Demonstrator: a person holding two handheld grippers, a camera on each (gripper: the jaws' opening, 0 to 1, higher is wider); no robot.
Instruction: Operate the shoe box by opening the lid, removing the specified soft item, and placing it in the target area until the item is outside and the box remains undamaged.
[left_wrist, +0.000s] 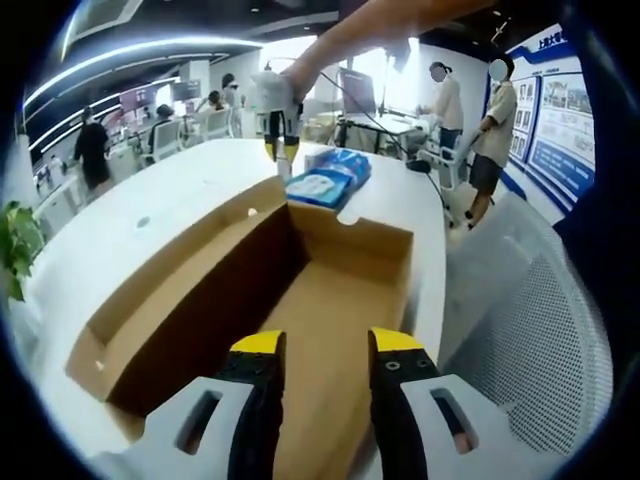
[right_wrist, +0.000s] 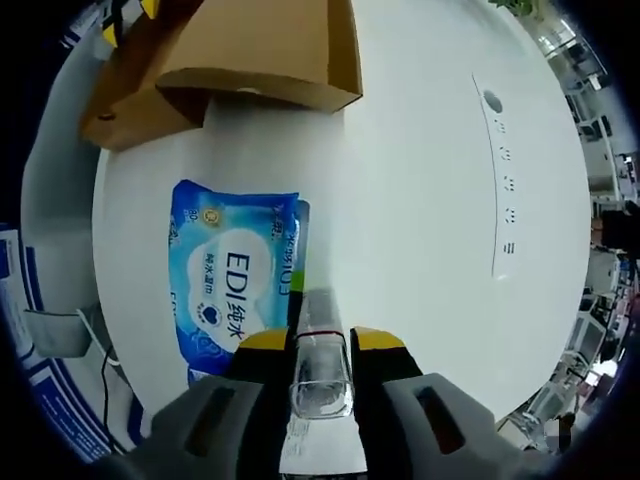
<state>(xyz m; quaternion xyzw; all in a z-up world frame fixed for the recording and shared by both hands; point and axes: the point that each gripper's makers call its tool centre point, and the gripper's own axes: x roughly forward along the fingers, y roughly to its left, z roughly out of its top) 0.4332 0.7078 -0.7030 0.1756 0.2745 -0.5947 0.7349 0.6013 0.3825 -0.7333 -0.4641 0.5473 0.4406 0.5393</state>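
Note:
The brown cardboard shoe box (left_wrist: 200, 300) lies with its lid folded back and its inside bare. My left gripper (left_wrist: 325, 345) hovers open over the box's near end, with nothing between its yellow tips. Beyond the box a blue wet-wipes pack (left_wrist: 330, 180) lies on the white table (left_wrist: 150, 200). My right gripper (left_wrist: 281, 150) hangs at the pack's left end. In the right gripper view the pack (right_wrist: 235, 280) lies flat below the box (right_wrist: 250, 50). There my right gripper (right_wrist: 322, 340) is shut on a clear plastic flap (right_wrist: 320, 375) at the pack's edge.
A grey mesh chair (left_wrist: 540, 330) stands close on the right. Two people (left_wrist: 470, 110) stand at the back right, others sit at the back left. A plant (left_wrist: 15, 245) is at the left edge. A row of small holes (right_wrist: 505, 180) runs along the table (right_wrist: 420, 200).

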